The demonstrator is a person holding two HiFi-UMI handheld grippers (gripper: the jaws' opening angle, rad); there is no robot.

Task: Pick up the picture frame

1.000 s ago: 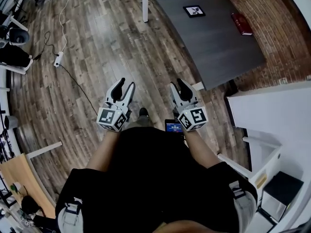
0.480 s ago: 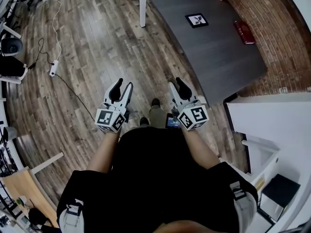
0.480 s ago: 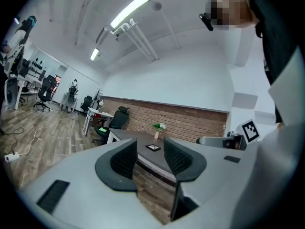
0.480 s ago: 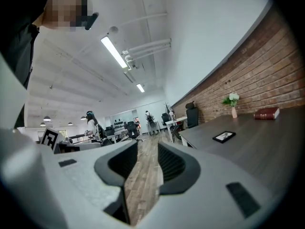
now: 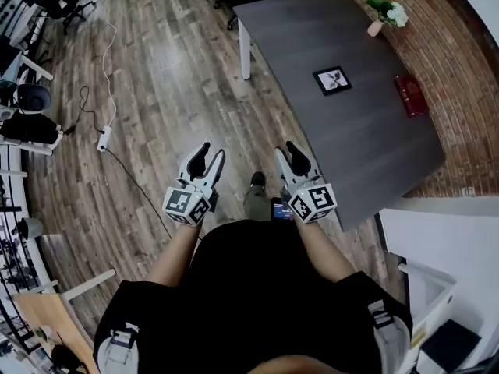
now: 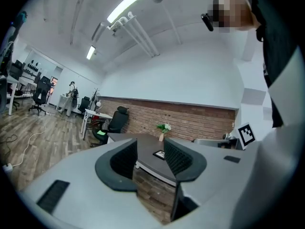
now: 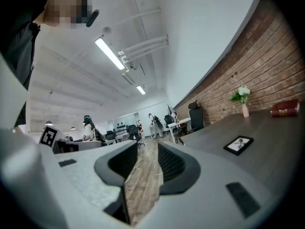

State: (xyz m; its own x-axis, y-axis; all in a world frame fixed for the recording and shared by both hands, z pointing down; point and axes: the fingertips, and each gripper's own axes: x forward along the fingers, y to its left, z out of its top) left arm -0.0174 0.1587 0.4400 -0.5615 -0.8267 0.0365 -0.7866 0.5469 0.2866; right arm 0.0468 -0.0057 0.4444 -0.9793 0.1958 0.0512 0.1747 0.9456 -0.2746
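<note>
The picture frame (image 5: pixel 332 80), black-edged with a white mat, lies flat on the dark grey table (image 5: pixel 312 37). It also shows far off between the left jaws, picture frame (image 6: pixel 158 154), and off to the right of the right gripper, picture frame (image 7: pixel 238 144). My left gripper (image 5: pixel 209 154) and right gripper (image 5: pixel 291 152) are held side by side over the wood floor, short of the table's near edge. Both point level, stand open and hold nothing. In their own views the left gripper (image 6: pixel 150 157) and right gripper (image 7: pixel 147 163) show an empty gap.
A small vase with a plant (image 5: pixel 386 12) and a red book (image 5: pixel 411 96) sit on the table near the brick wall. A power strip with cable (image 5: pixel 102 140) lies on the floor at left. Office chairs and desks stand far left; a white unit (image 5: pixel 444 240) stands at right.
The person has walked toward the table: table and frame sit lower and nearer in the head view. Both grippers kept their pose and stayed open.
</note>
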